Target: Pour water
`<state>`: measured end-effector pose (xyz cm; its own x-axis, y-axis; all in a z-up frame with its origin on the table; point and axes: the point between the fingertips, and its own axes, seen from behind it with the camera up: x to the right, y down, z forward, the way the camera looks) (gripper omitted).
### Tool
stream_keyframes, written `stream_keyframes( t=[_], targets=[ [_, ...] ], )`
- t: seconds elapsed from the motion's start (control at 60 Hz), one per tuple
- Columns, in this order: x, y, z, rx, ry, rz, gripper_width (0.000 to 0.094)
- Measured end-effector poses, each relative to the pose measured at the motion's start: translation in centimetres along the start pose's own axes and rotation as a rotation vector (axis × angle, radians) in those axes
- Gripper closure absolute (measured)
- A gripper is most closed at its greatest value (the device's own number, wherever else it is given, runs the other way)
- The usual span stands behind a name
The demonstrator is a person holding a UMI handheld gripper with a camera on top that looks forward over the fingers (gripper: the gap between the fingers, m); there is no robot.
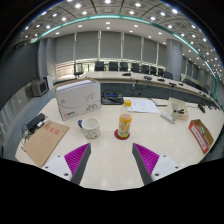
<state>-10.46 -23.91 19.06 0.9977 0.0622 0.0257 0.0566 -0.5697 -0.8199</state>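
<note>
gripper view:
gripper (112, 160): fingers spread wide, nothing held, above bare table (110, 170)
bottle (125, 124): upright on a red coaster, ahead of the fingers, apart from them
mug (91, 127): white, just left of bottle
white box (78, 98): behind mug, left of bottle
brown notebook (44, 142): far left of bottle
papers (140, 104): behind bottle
red packet (202, 135): far right of bottle
path to bottle: unobstructed

The tool (113, 158) is held open above the table (112, 170); beyond its fingers, a mug (90, 127) and bottle (124, 124) are seen upright.
</note>
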Motion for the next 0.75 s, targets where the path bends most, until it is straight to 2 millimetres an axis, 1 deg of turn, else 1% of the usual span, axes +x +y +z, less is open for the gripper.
stream_keyframes(
  t=[0.067,0.133,0.217,0.283,0.383,0.533,0.683,0.75],
  targets=[
    [-1.0,0.7,-3.0,-0.013,0.013,-0.005,0.0078],
    [-1.9,1.1,-5.2,-0.011,0.016,-0.013,0.0077],
    [-2.9,1.4,-7.2,-0.007,0.017,-0.035,0.0078],
    [-3.0,1.3,-8.4,0.002,0.029,-0.051,0.0078],
    [-3.6,1.3,-9.7,0.021,0.016,-0.067,0.0078],
    [-4.6,1.5,-10.7,0.021,-0.019,-0.083,0.0078],
    [-3.2,1.7,-11.4,0.032,-0.017,-0.074,0.0076],
    [-2.1,1.8,-11.4,0.032,0.0,-0.073,0.0078]
  ],
)
